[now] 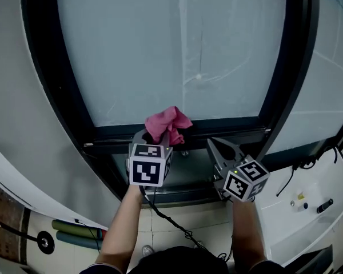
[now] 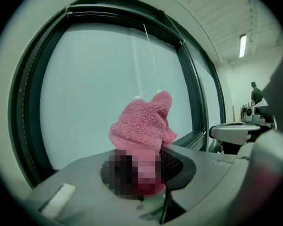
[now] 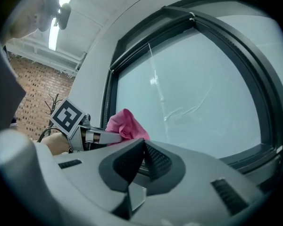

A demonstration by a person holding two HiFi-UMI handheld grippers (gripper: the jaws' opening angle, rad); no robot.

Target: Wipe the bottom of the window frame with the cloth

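A pink cloth [image 1: 167,124] is bunched in my left gripper [image 1: 159,138], which is shut on it just above the dark bottom rail of the window frame [image 1: 228,131]. In the left gripper view the cloth [image 2: 144,124] sticks up from between the jaws in front of the pane. My right gripper [image 1: 220,151] hangs to the right of the cloth, near the same rail, jaws shut with nothing between them. From the right gripper view the cloth [image 3: 126,125] and the left gripper [image 3: 108,136] lie to its left.
The frosted window pane [image 1: 177,50] fills the frame, with a dark upright frame bar [image 1: 291,67] at the right. Below lies a tiled floor [image 1: 188,216] with a cable; a white counter [image 1: 308,201] holds small items at lower right. A person stands far off [image 2: 256,94].
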